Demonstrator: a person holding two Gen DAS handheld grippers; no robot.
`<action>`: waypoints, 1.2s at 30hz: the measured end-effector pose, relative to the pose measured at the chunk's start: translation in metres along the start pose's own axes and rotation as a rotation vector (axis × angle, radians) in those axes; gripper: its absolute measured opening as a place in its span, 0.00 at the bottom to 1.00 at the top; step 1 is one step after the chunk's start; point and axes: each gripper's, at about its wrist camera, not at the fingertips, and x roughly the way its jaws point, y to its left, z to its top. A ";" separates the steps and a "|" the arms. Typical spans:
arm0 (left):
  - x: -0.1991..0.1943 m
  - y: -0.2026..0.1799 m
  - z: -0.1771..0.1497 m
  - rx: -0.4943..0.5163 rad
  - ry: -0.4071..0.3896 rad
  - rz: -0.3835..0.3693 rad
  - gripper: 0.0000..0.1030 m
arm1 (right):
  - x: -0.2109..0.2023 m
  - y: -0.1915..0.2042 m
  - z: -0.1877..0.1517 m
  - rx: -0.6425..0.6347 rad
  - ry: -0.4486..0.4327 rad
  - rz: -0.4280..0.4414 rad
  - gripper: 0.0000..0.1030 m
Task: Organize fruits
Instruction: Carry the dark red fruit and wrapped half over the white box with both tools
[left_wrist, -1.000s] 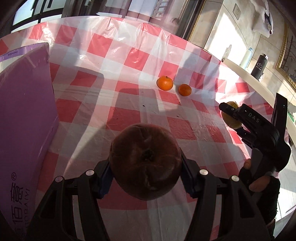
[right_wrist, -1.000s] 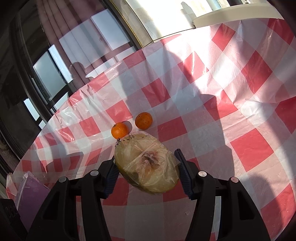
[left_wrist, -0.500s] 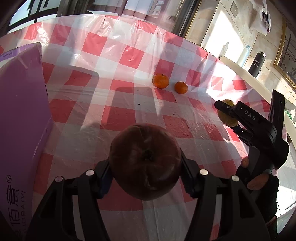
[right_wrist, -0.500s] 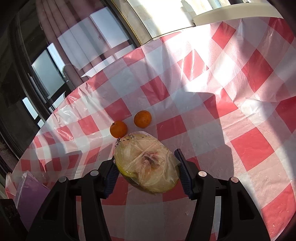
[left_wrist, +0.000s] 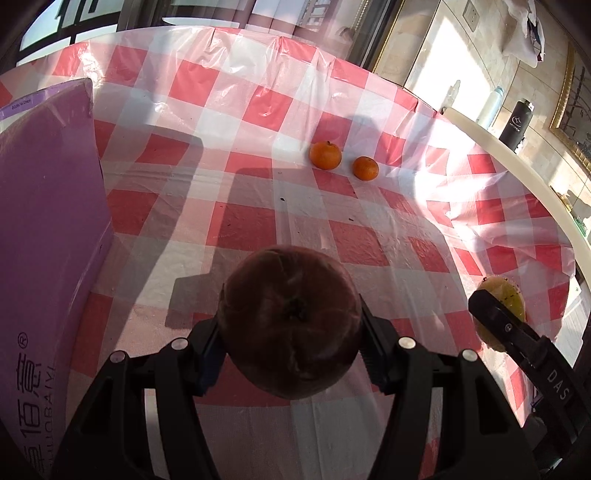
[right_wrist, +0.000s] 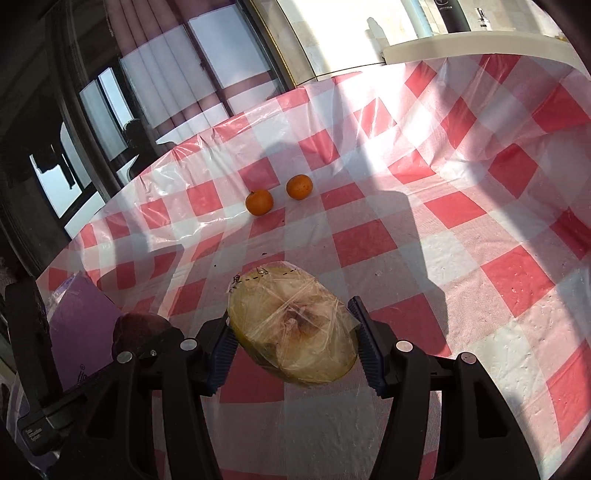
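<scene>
My left gripper (left_wrist: 291, 347) is shut on a dark brown round fruit (left_wrist: 290, 317), held above the red-checked table. My right gripper (right_wrist: 291, 336) is shut on a yellow fruit wrapped in clear film (right_wrist: 295, 325). Two small oranges (left_wrist: 325, 155) (left_wrist: 365, 168) lie side by side further back on the cloth; they also show in the right wrist view (right_wrist: 259, 202) (right_wrist: 299, 187). The right gripper with its yellow fruit (left_wrist: 504, 295) shows at the lower right of the left wrist view. The left gripper with the brown fruit (right_wrist: 138, 332) shows at the lower left of the right wrist view.
A purple box (left_wrist: 44, 229) stands at the table's left side, also in the right wrist view (right_wrist: 83, 317). A white ledge (left_wrist: 517, 162) with a black bottle (left_wrist: 517, 122) and a pale bottle (left_wrist: 489, 107) runs beyond the table's right edge. Windows and curtains stand behind the table.
Both grippers have drawn back and toward each other, fruits still held. The right gripper sits lower in the left wrist view, and the left gripper has come into the right wrist view.
</scene>
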 end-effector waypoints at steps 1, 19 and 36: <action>-0.005 -0.001 -0.005 0.003 -0.007 0.011 0.60 | -0.009 0.001 -0.006 -0.005 -0.004 -0.002 0.55; -0.129 -0.029 -0.042 0.120 -0.145 0.030 0.60 | -0.060 0.017 -0.027 -0.026 -0.021 0.041 0.55; -0.240 0.087 -0.002 0.052 -0.289 0.359 0.60 | -0.087 0.189 -0.036 -0.359 -0.063 0.280 0.55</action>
